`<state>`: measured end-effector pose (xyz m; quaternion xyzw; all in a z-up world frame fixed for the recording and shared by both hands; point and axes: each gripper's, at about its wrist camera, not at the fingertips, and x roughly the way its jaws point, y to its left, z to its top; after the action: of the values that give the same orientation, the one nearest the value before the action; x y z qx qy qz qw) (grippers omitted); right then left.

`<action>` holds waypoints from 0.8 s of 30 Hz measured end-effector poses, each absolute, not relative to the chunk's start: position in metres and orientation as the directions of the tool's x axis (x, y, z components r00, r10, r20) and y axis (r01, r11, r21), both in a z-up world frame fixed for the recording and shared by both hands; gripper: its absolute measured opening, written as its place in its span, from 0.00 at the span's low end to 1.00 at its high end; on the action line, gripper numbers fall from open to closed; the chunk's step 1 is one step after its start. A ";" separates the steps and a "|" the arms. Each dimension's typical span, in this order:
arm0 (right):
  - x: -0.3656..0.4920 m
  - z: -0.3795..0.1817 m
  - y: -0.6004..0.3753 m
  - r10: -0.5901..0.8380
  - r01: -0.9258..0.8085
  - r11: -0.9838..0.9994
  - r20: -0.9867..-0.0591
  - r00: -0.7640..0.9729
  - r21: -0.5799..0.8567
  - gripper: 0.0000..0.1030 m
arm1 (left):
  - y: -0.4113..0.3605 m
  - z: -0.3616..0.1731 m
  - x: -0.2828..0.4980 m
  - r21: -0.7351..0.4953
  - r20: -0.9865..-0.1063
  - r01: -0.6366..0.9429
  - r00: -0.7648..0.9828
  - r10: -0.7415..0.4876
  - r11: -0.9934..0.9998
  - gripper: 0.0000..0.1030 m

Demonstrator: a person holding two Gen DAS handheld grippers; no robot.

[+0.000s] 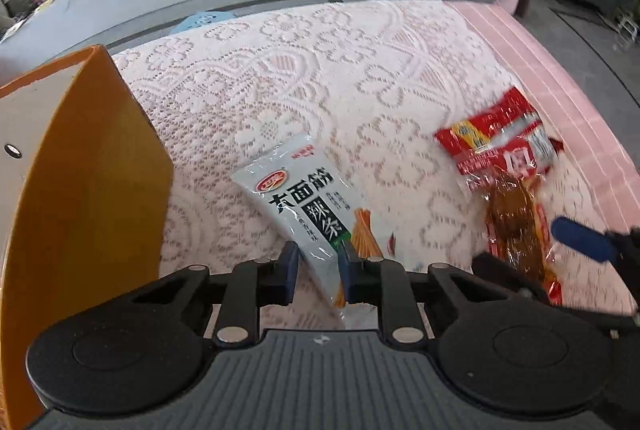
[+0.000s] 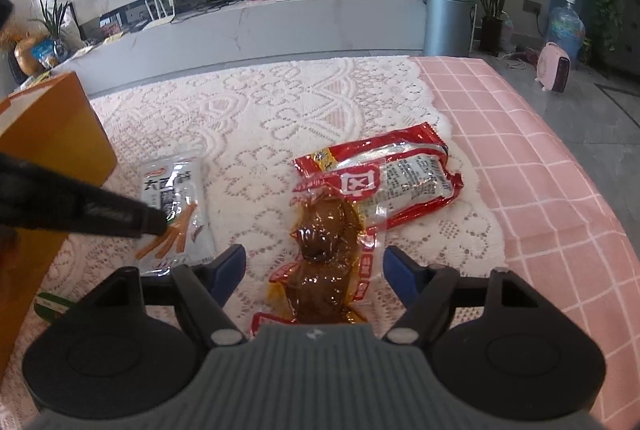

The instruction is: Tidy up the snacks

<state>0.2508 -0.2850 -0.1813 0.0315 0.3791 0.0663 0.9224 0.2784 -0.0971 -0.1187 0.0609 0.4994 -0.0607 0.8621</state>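
A white spicy-strip packet (image 1: 308, 205) lies on the lace cloth, and my left gripper (image 1: 318, 270) has its near end between its blue pads, closed onto it. The packet also shows in the right wrist view (image 2: 176, 205), partly behind the left gripper's arm. A clear packet of brown meat (image 2: 324, 254) lies between the wide-open fingers of my right gripper (image 2: 314, 270), which does not touch it. A red packet (image 2: 392, 177) lies just beyond it. In the left wrist view, both packets (image 1: 508, 165) sit at the right, with a right gripper fingertip (image 1: 580, 238) beside them.
An orange box (image 1: 88, 165) stands open at the left of the table, also in the right wrist view (image 2: 48, 133). The lace cloth (image 2: 280, 109) covers a pink checked tablecloth (image 2: 540, 169). A TV counter, bin and plants stand beyond the table.
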 end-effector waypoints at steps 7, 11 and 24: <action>0.255 -0.189 -0.285 0.126 -0.084 0.992 -0.729 0.673 0.094 0.60 | -0.100 -0.112 0.270 0.119 -0.836 0.171 0.548 0.006 0.978 0.73; 0.255 -0.190 -0.290 0.151 -0.089 0.988 -0.737 0.658 0.123 0.55 | -0.093 -0.110 0.276 0.044 -0.849 0.116 0.528 -0.024 0.992 0.78; 0.251 -0.188 -0.300 0.170 -0.075 0.984 -0.751 0.638 0.159 0.54 | -0.070 -0.126 0.300 -0.124 -0.886 -0.135 0.462 -0.049 0.983 0.86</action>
<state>0.2514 -0.2998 -0.1876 0.0563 0.4203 0.0677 0.9031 0.2999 -0.0701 -0.1258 -0.0884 0.5183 0.0253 0.8503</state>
